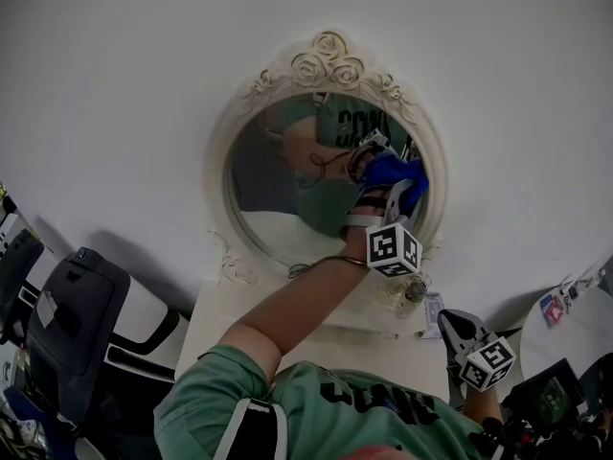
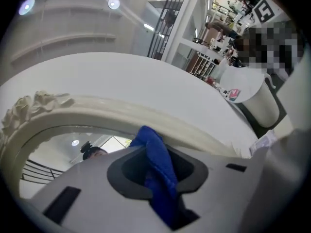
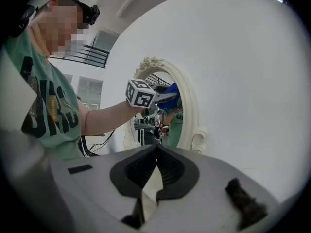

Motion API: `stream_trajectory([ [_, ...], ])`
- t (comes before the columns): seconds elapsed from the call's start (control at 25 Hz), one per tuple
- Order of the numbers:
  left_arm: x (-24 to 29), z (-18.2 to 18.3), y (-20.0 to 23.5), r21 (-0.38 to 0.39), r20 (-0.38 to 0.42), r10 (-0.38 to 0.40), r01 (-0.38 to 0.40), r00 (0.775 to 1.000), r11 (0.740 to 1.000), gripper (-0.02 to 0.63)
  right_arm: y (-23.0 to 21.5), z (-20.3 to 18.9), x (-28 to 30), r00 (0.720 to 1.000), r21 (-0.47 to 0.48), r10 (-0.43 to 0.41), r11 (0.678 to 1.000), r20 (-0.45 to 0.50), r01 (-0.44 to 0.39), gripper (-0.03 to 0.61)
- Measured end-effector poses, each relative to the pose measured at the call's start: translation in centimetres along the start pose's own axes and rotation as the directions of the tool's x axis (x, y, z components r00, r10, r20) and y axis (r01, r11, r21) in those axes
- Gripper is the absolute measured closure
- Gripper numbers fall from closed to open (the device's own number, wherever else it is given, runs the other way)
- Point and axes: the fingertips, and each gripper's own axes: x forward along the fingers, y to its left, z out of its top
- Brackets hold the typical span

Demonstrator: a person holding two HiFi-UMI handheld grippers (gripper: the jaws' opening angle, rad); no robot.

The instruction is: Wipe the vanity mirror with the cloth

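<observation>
We see the cloth (image 1: 395, 172) as blue napped fabric, soft and matt, pinched in the left hand-held gripper (image 2: 156, 166). The gripper's shell looks like smooth matt grey plastic with dull black pads. The right hand-held gripper (image 3: 155, 171) has the same finish, with ribbed pads. The mirror (image 1: 287, 195) glass is glossy. Its cream frame (image 1: 329, 60), moulded into roses at twelve o'clock, looks satin-smooth. The wall (image 1: 124, 84) is matt white and the tabletop (image 1: 383, 348) is smooth and pale.
</observation>
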Motion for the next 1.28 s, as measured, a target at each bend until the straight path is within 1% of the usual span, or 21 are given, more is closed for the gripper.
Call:
stream_trajectory([
  [0.08,0.7,0.7,-0.9,0.017,-0.005,-0.010,0.010,1.000,1.000,0.522,-0.2,-0.3,-0.7,1.000,0.010,-0.013,1.000,0.007,0.013,0.566],
  [0.16,0.8,0.8,-1.1,0.017,0.002,-0.016,0.016,1.000,1.000,0.522,-0.6,-0.5,-1.3,1.000,0.024,-0.026,0.999,0.009,0.026,0.566],
  [0.32,-0.2,0.8,-0.7,-0.003,0.046,-0.068,0.069,0.997,0.998,0.522,-0.6,-0.1,-1.2,1.000,0.026,-0.023,0.999,0.016,0.023,0.566],
  [0.36,-1.1,0.3,-0.2,-0.014,0.052,-0.066,0.067,0.996,0.998,0.522,-0.3,0.1,-1.0,1.000,0.021,-0.017,1.000,0.020,0.017,0.566],
  [0.44,-3.7,-1.6,2.0,-0.048,0.043,-0.020,0.022,0.999,0.999,0.523,0.3,0.6,-0.4,1.000,0.006,-0.003,1.000,0.020,0.003,0.566],
  [0.52,-7.0,-5.2,5.4,-0.095,-0.003,0.064,-0.064,0.998,0.993,0.522,0.8,0.9,0.2,1.000,-0.008,0.012,1.000,0.012,-0.012,0.566],
  [0.56,-8.8,-7.4,7.4,-0.120,-0.039,0.112,-0.116,0.993,0.986,0.523,1.1,1.0,0.5,1.000,-0.013,0.020,1.000,0.007,-0.020,0.566],
  [0.64,-12.4,-12.1,11.3,-0.164,-0.124,0.200,-0.218,0.972,0.962,0.522,1.6,1.2,1.4,0.999,-0.020,0.036,0.999,-0.002,-0.036,0.566],
  [0.72,-15.6,-16.3,14.2,-0.181,-0.204,0.260,-0.298,0.944,0.937,0.523,2.2,1.4,2.4,0.998,-0.028,0.057,0.998,-0.012,-0.057,0.566],
  [0.84,-19.0,-20.7,16.7,-0.158,-0.301,0.316,-0.374,0.900,0.914,0.522,3.4,1.7,3.6,0.996,-0.044,0.091,0.995,-0.022,-0.092,0.566],
  [0.92,-20.3,-22.8,17.6,-0.142,-0.349,0.342,-0.410,0.872,0.901,0.522,4.2,2.1,4.2,0.993,-0.056,0.111,0.992,-0.026,-0.112,0.566],
  [0.96,-20.5,-23.7,17.8,-0.129,-0.368,0.349,-0.419,0.862,0.899,0.522,4.6,2.3,4.4,0.993,-0.061,0.118,0.991,-0.028,-0.120,0.566],
  [1.04,-20.5,-24.8,17.8,-0.083,-0.390,0.359,-0.421,0.848,0.903,0.523,5.0,2.5,4.7,0.992,-0.068,0.123,0.990,-0.032,-0.125,0.566],
  [1.12,-20.2,-25.2,17.6,-0.031,-0.398,0.373,-0.419,0.838,0.908,0.522,5.1,2.5,4.8,0.992,-0.071,0.122,0.990,-0.037,-0.124,0.566],
  [1.2,-20.0,-25.3,17.6,-0.010,-0.396,0.388,-0.426,0.832,0.905,0.523,5.1,2.5,5.0,0.992,-0.073,0.120,0.990,-0.040,-0.122,0.566],
  [1.28,-20.0,-25.4,17.7,-0.009,-0.392,0.396,-0.433,0.830,0.901,0.523,5.0,2.5,5.0,0.992,-0.074,0.119,0.990,-0.041,-0.122,0.566],
])
